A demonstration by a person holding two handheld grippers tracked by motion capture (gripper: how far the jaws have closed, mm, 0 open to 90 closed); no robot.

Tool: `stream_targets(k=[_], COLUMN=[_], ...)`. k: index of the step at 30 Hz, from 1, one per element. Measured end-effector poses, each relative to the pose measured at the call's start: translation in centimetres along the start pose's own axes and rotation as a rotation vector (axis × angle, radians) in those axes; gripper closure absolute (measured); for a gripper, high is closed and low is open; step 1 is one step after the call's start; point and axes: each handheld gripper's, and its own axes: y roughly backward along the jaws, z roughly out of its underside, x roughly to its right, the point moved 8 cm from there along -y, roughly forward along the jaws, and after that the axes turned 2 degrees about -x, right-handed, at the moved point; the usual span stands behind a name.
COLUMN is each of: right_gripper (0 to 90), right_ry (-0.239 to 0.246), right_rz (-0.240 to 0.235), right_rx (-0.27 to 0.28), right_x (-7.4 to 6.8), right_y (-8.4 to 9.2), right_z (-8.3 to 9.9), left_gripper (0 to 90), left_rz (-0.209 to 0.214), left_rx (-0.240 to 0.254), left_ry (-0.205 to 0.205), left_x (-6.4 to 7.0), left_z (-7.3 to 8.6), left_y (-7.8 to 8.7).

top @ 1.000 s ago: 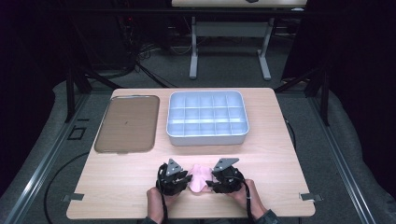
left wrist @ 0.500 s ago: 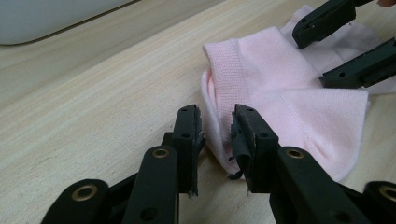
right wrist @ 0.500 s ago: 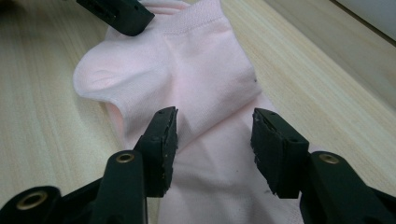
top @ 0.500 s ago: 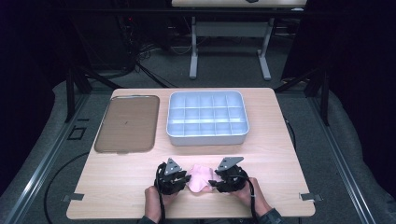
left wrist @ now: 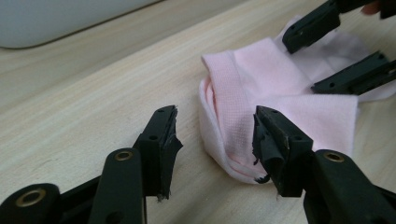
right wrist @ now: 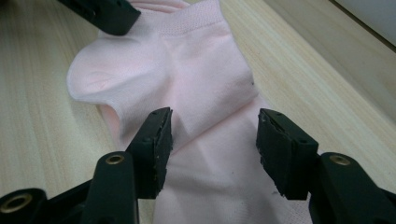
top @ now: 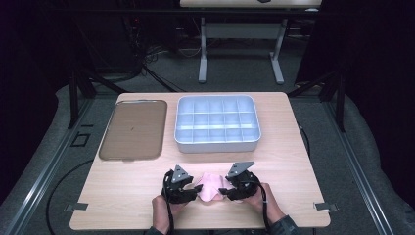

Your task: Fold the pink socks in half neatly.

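No legible text or markings

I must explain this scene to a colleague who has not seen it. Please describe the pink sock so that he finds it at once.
Start at the wooden table and go to its near edge, in front of the grey divided tray. The sock lies there folded, between the left gripper and the right gripper. It is the only soft, pink thing; its neighbours are hard, grey or brown.

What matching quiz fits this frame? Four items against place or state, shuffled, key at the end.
Items:
1. sock
2. tray
3. divided bin
4. left gripper

Descriptions:
A. flat, brown, far left of the table
B. pink, folded, between both grippers
C. open, beside the sock's folded edge
D. grey, many compartments

Pairs: 1-B, 2-A, 3-D, 4-C
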Motion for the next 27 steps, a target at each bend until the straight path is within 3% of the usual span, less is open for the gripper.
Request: stream_targets(k=[3,8,15,18,24,27], right_gripper=[45.0,44.8,44.1,43.9,43.6,44.1], right_ry=[0.001,0.004,0.013,0.015,-0.002,0.014], right_rz=[0.000,0.002,-0.003,-0.005,-0.001,0.031], right_rx=[0.000,0.004,0.003,0.006,0.008,0.011], right_x=[0.02,0.24,0.43,0.50,0.50,0.40], right_y=[0.02,0.11,0.11,0.07,0.03,0.19], right_z=[0.03,0.16,0.16,0.13,0.11,0.09], left_gripper=[50.4,50.5,55.6,56.6,63.2,65.4], left_rz=[-0.026,-0.033,-0.016,-0.030,-0.007,0.001], left_rx=[-0.031,-0.033,0.016,0.018,0.029,0.033], left_ry=[-0.032,-0.034,-0.040,-0.050,-0.054,-0.057], left_x=[0.13,-0.01,0.12,0.18,0.38,0.46], left_z=[0.26,0.55,0.84,0.84,0.87,0.89], left_y=[-0.42,-0.27,-0.19,-0.16,-0.20,-0.20])
